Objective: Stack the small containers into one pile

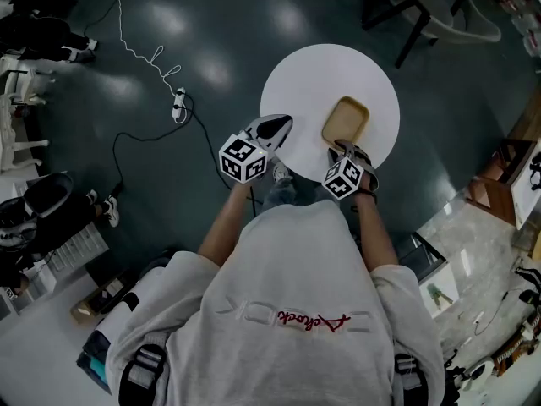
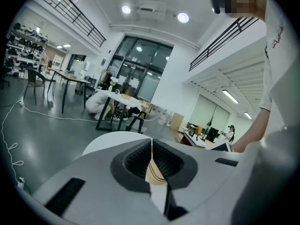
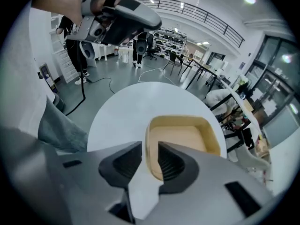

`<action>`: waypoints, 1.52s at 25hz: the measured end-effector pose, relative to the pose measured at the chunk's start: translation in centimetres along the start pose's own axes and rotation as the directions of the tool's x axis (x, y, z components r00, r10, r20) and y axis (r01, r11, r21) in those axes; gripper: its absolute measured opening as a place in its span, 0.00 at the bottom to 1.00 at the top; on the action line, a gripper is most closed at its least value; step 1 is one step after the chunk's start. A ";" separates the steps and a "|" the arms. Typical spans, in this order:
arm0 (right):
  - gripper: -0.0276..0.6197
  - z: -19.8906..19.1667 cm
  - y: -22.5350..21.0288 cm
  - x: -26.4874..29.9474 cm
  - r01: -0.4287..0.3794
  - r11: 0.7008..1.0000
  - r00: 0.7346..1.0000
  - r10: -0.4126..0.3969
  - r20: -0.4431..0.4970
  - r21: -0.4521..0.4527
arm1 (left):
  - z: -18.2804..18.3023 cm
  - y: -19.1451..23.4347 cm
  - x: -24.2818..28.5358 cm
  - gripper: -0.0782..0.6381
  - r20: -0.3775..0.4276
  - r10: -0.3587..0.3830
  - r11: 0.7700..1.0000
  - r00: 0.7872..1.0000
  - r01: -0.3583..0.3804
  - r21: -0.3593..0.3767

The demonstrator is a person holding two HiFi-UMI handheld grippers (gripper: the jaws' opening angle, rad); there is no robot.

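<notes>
A tan, shallow, rounded-square container [image 1: 345, 118] sits on the right half of the round white table [image 1: 313, 74]. My right gripper [image 1: 342, 148] is at its near edge. In the right gripper view the jaws [image 3: 150, 149] stand open, straddling the container's [image 3: 187, 135] near-left rim without pressing on it. My left gripper [image 1: 277, 127] hovers over the table's near-left edge, apart from the container. Its jaws [image 2: 151, 142] are shut with nothing held. A sliver of the tan container [image 2: 157, 171] shows through the gap below the pads.
The table [image 3: 131, 111] is bare around the container. A power strip and white cable [image 1: 178, 104] lie on the dark floor to the left. Chair and table legs [image 1: 423, 15] stand beyond the table. The person's legs are against the table's near edge.
</notes>
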State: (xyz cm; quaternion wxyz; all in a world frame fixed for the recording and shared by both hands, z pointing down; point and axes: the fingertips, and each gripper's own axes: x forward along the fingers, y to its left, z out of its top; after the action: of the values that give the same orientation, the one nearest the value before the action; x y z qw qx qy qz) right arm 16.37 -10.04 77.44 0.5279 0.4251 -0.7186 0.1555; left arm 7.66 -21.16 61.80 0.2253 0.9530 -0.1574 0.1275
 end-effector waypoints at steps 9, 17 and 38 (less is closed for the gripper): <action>0.13 1.8 -0.9 -1.9 0.065 0.998 0.997 -0.066 0.044 0.024 | 1.3 -0.7 0.3 0.13 0.018 -0.043 0.999 0.999 0.043 0.030; 0.08 3.5 -2.3 -3.8 0.126 0.986 0.986 -0.137 0.098 0.105 | 2.6 -1.5 0.3 0.13 0.020 -0.079 0.994 0.997 0.078 0.072; 0.08 6.8 -9.6 -16.4 0.086 0.618 0.769 -0.540 0.342 0.781 | 4.5 -5.0 -0.8 0.13 0.045 -0.223 0.961 0.974 0.213 0.174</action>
State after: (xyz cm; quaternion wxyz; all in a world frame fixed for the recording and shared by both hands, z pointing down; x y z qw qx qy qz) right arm 20.88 -12.93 58.04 0.1044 0.7483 -0.6241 0.1991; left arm 9.49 -18.85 55.67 0.1515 0.9837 -0.0473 0.0841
